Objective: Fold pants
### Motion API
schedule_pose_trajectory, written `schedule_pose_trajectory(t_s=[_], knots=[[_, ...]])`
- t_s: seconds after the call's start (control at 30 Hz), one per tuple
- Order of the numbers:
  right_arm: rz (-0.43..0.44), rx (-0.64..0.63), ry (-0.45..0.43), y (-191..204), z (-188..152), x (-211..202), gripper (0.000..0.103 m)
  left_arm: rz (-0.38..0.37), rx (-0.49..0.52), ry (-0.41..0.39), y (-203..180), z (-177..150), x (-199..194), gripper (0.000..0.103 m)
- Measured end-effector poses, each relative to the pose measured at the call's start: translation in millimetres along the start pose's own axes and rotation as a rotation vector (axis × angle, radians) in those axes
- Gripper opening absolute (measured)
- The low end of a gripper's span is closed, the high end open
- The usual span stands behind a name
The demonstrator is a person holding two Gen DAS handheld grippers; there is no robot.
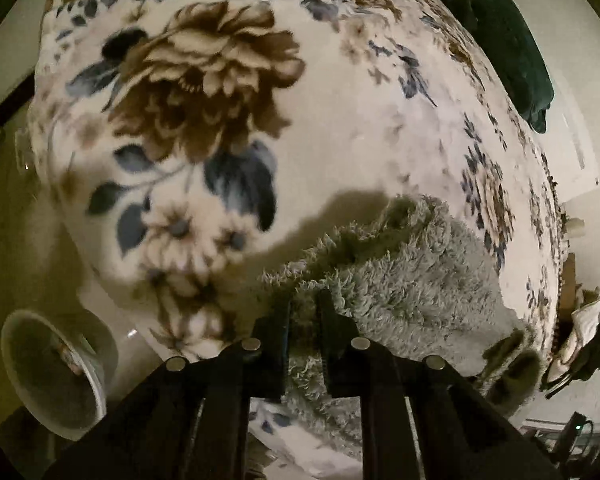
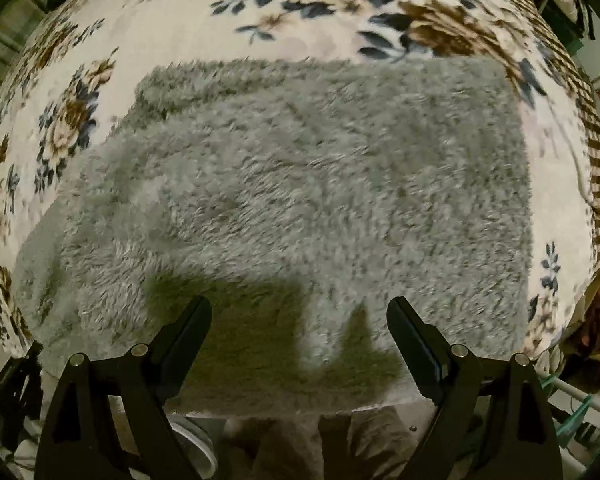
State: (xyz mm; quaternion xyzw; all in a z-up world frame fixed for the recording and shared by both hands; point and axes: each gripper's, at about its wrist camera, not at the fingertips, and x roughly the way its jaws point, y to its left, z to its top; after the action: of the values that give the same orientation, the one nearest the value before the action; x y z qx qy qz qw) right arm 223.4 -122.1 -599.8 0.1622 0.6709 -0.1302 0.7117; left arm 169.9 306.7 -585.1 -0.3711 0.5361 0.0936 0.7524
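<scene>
The pants [image 2: 300, 200] are grey and fluffy and lie spread flat on a floral blanket [image 2: 220, 28] in the right wrist view. My right gripper [image 2: 299, 308] is open and empty, hovering just above the near edge of the pants. In the left wrist view my left gripper [image 1: 303, 300] is shut on a bunched end of the pants [image 1: 400, 272] and holds it lifted above the blanket [image 1: 340, 120]. The fabric hangs down between and below the fingers.
A white bowl-like lamp or basin [image 1: 56, 372] sits off the bed at lower left. Dark green cloth [image 1: 504, 44] lies at the far right edge of the bed. A brown checked cloth [image 2: 596, 168] borders the blanket on the right. Clutter lies beside the bed [image 1: 580, 340].
</scene>
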Motion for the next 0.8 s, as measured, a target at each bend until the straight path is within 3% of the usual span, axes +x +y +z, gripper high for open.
schedule_pose_trajectory(t_s=[0.1,0.23,0.27,0.37,0.63,0.67,0.7,0.73,0.8], knots=[[0.005,0.001,0.009,1,-4,2,0.091,-0.107,-0.066,0.030,6,-5,-8,0.028],[0.034,0.049,0.053,-6,-12,14,0.091,-0.226,-0.235,0.072,27,-24,-18,0.066],[0.037,0.065,0.062,-9,-15,17,0.091,-0.247,-0.266,0.074,31,-28,-18,0.070],[0.036,0.097,0.073,-16,-20,22,0.091,-0.253,-0.289,0.070,35,-32,-9,0.070],[0.053,0.079,0.050,-15,-12,19,0.091,-0.196,-0.218,0.070,21,-12,41,0.068],[0.057,0.078,0.046,-15,-10,18,0.091,-0.196,-0.217,0.049,18,-9,39,0.056],[0.062,0.078,0.039,-16,-5,16,0.091,-0.213,-0.178,0.029,9,-6,36,0.035],[0.070,0.082,0.033,-17,-4,15,0.091,-0.205,-0.142,0.022,1,-5,33,0.026],[0.077,0.089,0.029,-23,-2,12,0.091,-0.218,-0.075,-0.029,-16,-7,19,0.021]])
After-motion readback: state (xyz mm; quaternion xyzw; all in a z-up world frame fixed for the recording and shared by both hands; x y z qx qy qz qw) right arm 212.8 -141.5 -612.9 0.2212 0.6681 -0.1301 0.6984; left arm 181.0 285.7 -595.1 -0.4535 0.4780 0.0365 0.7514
